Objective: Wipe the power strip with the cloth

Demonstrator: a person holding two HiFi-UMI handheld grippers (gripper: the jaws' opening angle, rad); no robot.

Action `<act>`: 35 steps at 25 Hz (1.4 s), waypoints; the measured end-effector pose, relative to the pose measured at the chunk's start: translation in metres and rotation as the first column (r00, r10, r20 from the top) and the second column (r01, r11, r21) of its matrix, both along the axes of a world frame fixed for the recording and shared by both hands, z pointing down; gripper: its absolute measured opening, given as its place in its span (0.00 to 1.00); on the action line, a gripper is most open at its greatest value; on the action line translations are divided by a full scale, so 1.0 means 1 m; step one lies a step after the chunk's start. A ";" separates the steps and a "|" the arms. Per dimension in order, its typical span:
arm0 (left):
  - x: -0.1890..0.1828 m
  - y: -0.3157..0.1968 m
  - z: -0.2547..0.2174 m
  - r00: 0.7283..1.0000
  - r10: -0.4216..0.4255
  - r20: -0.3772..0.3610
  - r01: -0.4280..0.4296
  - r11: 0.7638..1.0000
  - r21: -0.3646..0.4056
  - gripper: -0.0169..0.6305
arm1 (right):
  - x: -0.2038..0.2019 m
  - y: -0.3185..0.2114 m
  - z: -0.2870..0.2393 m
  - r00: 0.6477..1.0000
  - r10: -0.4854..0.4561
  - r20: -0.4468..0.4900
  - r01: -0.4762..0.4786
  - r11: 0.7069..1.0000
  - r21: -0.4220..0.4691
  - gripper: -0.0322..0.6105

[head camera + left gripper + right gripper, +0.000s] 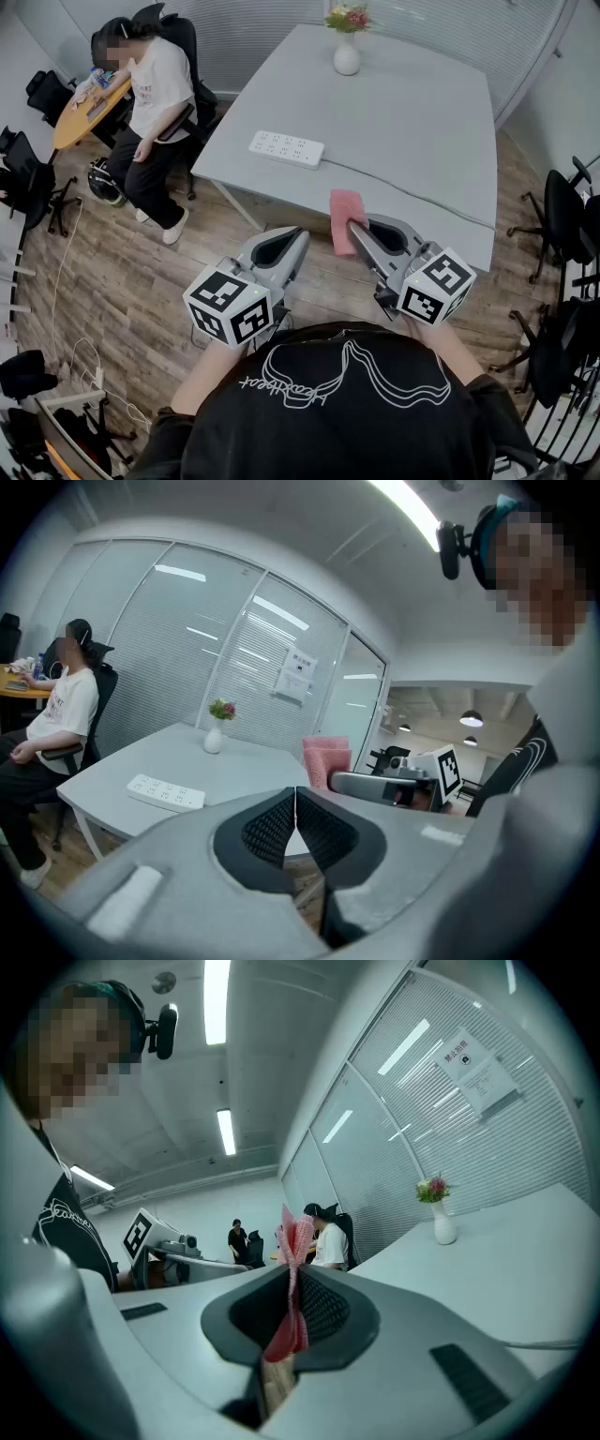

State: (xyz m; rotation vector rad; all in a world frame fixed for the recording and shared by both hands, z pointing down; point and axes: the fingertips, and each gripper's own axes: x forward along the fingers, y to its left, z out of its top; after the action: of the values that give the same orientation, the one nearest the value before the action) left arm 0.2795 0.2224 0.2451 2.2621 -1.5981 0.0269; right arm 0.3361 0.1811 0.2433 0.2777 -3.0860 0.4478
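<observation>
Your black shirt (347,403) fills the bottom of the head view. Just past it you hold both tools up over the wood floor (141,281), near the edge of the grey surface (422,122). Your left hand-held gripper (292,234) is closed tight. Its two dark pads (272,829) press together and nothing is between them. Your right hand-held gripper (356,227) is clamped on the pink cloth (344,211). The cloth sticks out past the tips, and from above its far end shows over the near edge of the surface. The white power strip (286,149) lies flat on the surface, toward the left side, well apart from the cloth. A thin cord (412,192) runs from its right end across the surface. A white vase (347,58) with flowers stands at the far end. A person in a white shirt (159,89) sits on a black chair (187,37), to the left of the surface.
</observation>
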 end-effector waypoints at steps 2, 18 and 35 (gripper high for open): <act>0.002 0.001 -0.001 1.000 -0.001 0.002 0.001 1.000 0.001 0.05 | 0.001 0.001 -0.001 1.000 -0.005 0.003 0.005 1.000 -0.001 0.10; -0.009 -0.015 0.004 0.999 -0.030 0.016 0.030 0.999 0.012 0.05 | -0.009 -0.025 -0.001 0.999 0.010 0.043 -0.009 1.000 -0.022 0.11; -0.121 -0.079 0.013 0.999 0.050 -0.010 -0.050 0.999 0.007 0.05 | -0.100 -0.097 0.017 0.985 0.171 0.003 -0.169 0.975 -0.144 0.11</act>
State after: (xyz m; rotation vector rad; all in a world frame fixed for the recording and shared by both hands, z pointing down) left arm 0.1585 0.1433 0.2584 2.3038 -1.5387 0.0234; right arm 0.2361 0.0842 0.2602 0.5395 -3.0371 0.6759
